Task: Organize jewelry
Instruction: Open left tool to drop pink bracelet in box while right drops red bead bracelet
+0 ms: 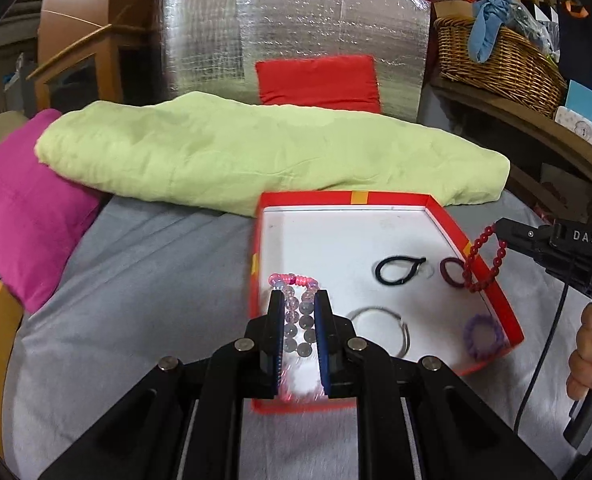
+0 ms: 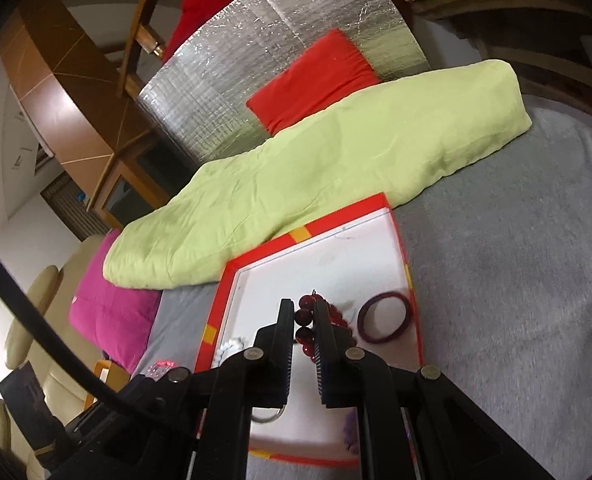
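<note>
A red box with a white inside [image 1: 375,200] lies on the grey bed cover; it also shows in the right wrist view [image 2: 315,224]. My left gripper [image 1: 298,300] is shut on a pink and clear bead bracelet [image 1: 296,312] over the box's left side. My right gripper [image 2: 304,308] is shut on a dark red bead bracelet [image 2: 304,316], which hangs over the box's right rim in the left wrist view [image 1: 481,264]. In the box lie a black hair tie [image 1: 397,270], a maroon bangle [image 2: 383,317], a silver ring [image 1: 383,332] and a purple scrunchie [image 1: 483,336].
A folded light green blanket [image 1: 256,156] lies behind the box. A magenta cushion [image 1: 24,208] is at the left, a red cushion [image 1: 319,80] against a silver foil panel [image 1: 288,28] behind. A wicker basket [image 1: 495,60] stands on a shelf at the right.
</note>
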A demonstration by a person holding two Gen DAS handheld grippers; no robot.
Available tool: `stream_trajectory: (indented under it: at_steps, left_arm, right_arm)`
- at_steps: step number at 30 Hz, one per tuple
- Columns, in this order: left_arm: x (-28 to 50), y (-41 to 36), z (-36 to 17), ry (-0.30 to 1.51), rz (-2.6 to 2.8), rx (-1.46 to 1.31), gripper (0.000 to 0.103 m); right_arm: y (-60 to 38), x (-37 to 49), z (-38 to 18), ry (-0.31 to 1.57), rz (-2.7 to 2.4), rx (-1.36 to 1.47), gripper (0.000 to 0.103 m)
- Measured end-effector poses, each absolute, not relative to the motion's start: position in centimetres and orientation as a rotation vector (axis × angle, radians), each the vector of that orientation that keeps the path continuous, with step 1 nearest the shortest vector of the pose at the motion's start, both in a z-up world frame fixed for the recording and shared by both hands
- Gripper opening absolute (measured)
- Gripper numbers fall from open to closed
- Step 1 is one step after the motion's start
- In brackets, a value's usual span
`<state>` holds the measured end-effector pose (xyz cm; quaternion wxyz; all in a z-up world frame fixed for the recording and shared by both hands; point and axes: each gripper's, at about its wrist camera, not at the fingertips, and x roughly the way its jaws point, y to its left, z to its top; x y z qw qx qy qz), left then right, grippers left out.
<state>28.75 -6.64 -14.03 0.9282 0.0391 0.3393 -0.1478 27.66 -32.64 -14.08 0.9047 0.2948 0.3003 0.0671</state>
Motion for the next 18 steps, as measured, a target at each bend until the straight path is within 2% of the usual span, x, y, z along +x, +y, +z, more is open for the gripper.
stream_trajectory:
  at_steps: [8, 18]
  left_arm:
    - [32.9, -10.3, -13.8, 0.722, -0.381, 0.073, 0.015]
    - [35.5, -12.4, -16.8, 0.802, -0.416, 0.078, 0.015]
  right_arm:
    - [-34.2, 31.5, -13.6, 0.613, 0.148, 0.662, 0.011]
    - [-33.1, 36.9, -14.9, 0.672, 0.184, 0.659, 0.011]
